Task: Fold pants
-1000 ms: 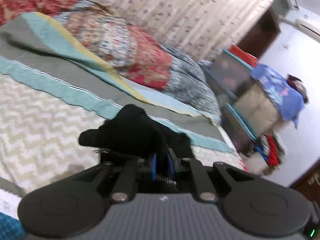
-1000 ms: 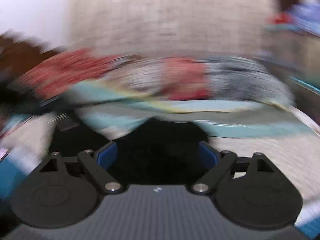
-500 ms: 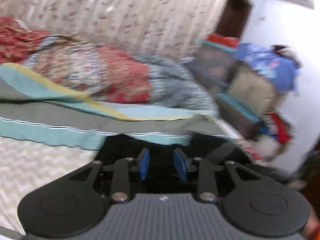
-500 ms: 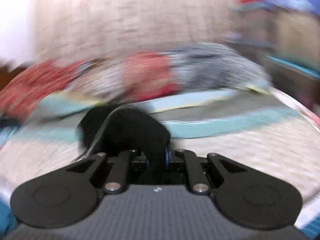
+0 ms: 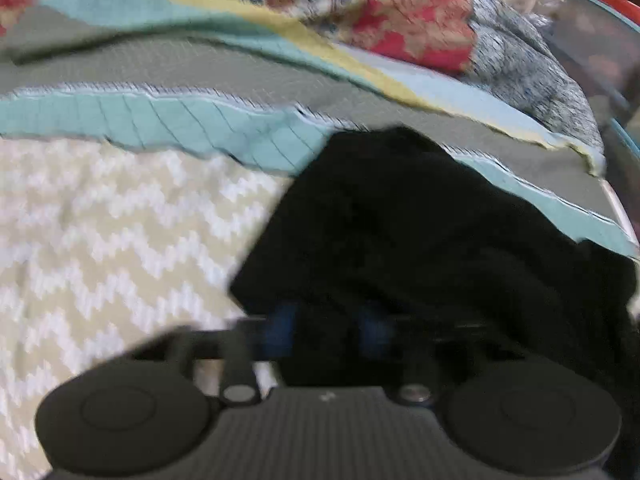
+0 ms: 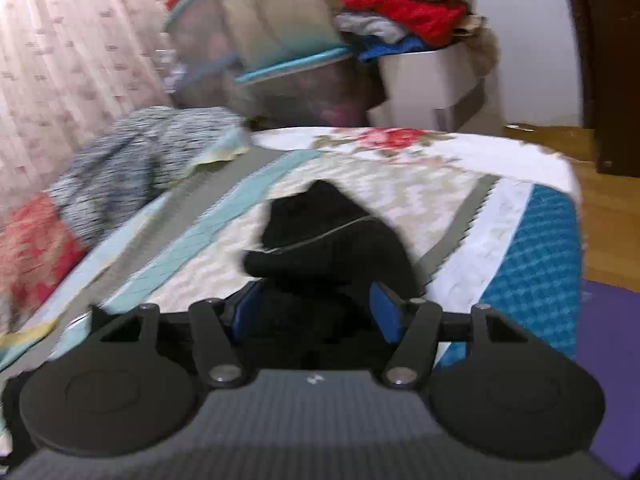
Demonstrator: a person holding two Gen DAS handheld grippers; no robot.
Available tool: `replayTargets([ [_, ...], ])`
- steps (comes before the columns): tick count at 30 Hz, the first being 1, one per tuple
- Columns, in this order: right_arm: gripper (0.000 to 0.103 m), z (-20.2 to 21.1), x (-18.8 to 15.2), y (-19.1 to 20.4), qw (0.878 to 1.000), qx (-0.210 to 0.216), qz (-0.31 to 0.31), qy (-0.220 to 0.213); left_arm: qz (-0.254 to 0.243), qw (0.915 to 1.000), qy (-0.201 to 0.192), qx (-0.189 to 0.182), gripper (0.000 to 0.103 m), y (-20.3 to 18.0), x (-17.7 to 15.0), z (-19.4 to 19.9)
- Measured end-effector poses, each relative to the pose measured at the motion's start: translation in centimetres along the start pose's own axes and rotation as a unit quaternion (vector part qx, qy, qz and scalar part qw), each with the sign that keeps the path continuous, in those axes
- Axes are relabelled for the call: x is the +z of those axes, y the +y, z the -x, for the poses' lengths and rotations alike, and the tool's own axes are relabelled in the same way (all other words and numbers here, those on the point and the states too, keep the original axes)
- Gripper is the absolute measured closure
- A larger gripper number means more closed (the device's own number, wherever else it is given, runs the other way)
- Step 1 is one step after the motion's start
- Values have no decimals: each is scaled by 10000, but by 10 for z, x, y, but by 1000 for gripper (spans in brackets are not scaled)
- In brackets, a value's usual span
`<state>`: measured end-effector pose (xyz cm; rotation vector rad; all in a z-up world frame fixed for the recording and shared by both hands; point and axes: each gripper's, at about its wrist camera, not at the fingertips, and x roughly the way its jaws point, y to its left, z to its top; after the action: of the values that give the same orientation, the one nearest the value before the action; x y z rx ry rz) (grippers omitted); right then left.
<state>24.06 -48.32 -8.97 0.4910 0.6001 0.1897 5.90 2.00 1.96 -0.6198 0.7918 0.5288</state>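
Note:
The black pants [image 5: 420,232] lie bunched on the bed's zigzag-patterned quilt [image 5: 100,240]. My left gripper [image 5: 328,332] is low over their near edge, its blue pads apart with black cloth between and beneath them. In the right wrist view the pants [image 6: 320,240] form a dark heap with a thin pale cord across it. My right gripper [image 6: 316,312] is open, its blue pads wide apart on either side of the heap's near end. Both views are blurred.
Rumpled floral and blue-grey bedding [image 5: 400,28] is piled along the far side of the bed. Beyond the bed's end stand storage boxes [image 6: 280,40] and a white bin heaped with clothes [image 6: 424,76]. Wooden floor [image 6: 600,240] lies to the right.
The left gripper, shut on the pants a second ago, has opened and dropped low over them. The right gripper closed on the pants half a second ago and has opened again, swinging right.

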Motion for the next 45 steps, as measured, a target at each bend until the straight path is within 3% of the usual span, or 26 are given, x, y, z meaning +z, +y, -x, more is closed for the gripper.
replayTargets([
  [3, 39, 9, -21, 28, 9977, 551, 372, 110, 674, 9965, -249, -436, 95, 27, 10, 26],
  [6, 42, -10, -44, 62, 9877, 933, 910, 868, 853, 9910, -960, -373, 95, 59, 20, 77],
  [8, 87, -25, -64, 86, 9762, 1192, 1195, 1366, 1153, 9844, -1206, -561, 95, 89, 20, 113],
  [9, 87, -32, -78, 97, 9717, 1277, 1319, 1485, 1268, 9815, -1306, -588, 95, 104, 16, 131],
  [10, 100, -30, -86, 110, 9706, 1268, 1430, 1461, 1320, 9795, -1428, -526, 95, 118, 10, 151],
  [12, 101, -14, -103, 141, 9558, 1970, 1448, 1631, 1415, 9759, -1620, -369, 95, 142, -1, 187],
  [13, 101, 7, -110, 159, 9458, 2349, 1530, 1639, 1511, 9728, -1734, -269, 95, 157, -9, 205],
  [15, 101, 54, -128, 200, 9095, 3180, 2079, 1685, 2041, 9611, -1830, -331, 95, 190, -25, 237],
  [17, 101, 93, -136, 230, 8577, 4208, 2228, 1940, 2696, 9438, -1814, -595, 95, 220, -42, 258],
  [20, 100, 131, -160, 247, 7997, 4911, 2941, 1811, 2827, 9378, -1949, -519, 95, 237, -51, 278],
  [21, 99, 134, -163, 252, 7964, 4928, 3020, 1779, 2812, 9374, -1994, -493, 95, 238, -53, 284],
  [22, 96, 131, -162, 251, 8026, 4834, 3052, 1703, 2826, 9360, -2028, -548, 95, 239, -54, 288],
  [23, 93, 126, -152, 234, 8169, 4620, 3026, 1664, 2829, 9348, -2053, -629, 95, 243, -54, 290],
  [26, 92, 99, -114, 180, 8787, 3748, 2566, 1471, 2737, 9345, -2156, -735, 95, 237, -49, 294],
  [27, 86, 96, -97, 155, 9021, 3430, 2282, 1279, 2687, 9351, -2190, -742, 95, 238, -61, 303],
  [29, 55, 92, -61, 115, 9457, 2524, 1900, 763, 2676, 9355, -2171, -776, 95, 236, -60, 301],
  [30, 41, 89, -47, 103, 9601, 2048, 1830, 517, 2657, 9364, -2157, -776, 95, 238, -65, 303],
  [31, 40, 82, -37, 101, 9688, 1641, 1832, 297, 2658, 9367, -2143, -773, 95, 240, -64, 299],
  [33, 37, 44, -13, 97, 9779, 976, 1826, 293, 2686, 9364, -2119, -780, 95, 247, -67, 295],
  [35, 35, -7, 0, 93, 9758, 760, 1840, 904, 2710, 9356, -2118, -805, 95, 252, -66, 293],
  [36, 44, -34, 1, 93, 9703, 685, 1899, 1333, 2728, 9348, -2128, -802, 95, 253, -66, 295],
  [37, 95, -50, -2, 88, 9665, 602, 1863, 1659, 2758, 9338, -2133, -801, 95, 254, -66, 296],
  [38, 96, -66, 2, 87, 9659, 540, 1687, 1891, 2787, 9329, -2133, -807, 95, 257, -67, 298],
  [39, 96, -71, 11, 89, 9697, 689, 1402, 1881, 2799, 9325, -2133, -814, 95, 261, -67, 299],
  [42, 96, -60, 48, 102, 9786, 1500, 636, 1254, 2830, 9304, -2242, -631, 95, 268, -71, 313],
  [45, 96, -53, 85, 125, 9714, 2268, 55, 703, 2924, 9222, -2513, -308, 95, 284, -67, 334],
])
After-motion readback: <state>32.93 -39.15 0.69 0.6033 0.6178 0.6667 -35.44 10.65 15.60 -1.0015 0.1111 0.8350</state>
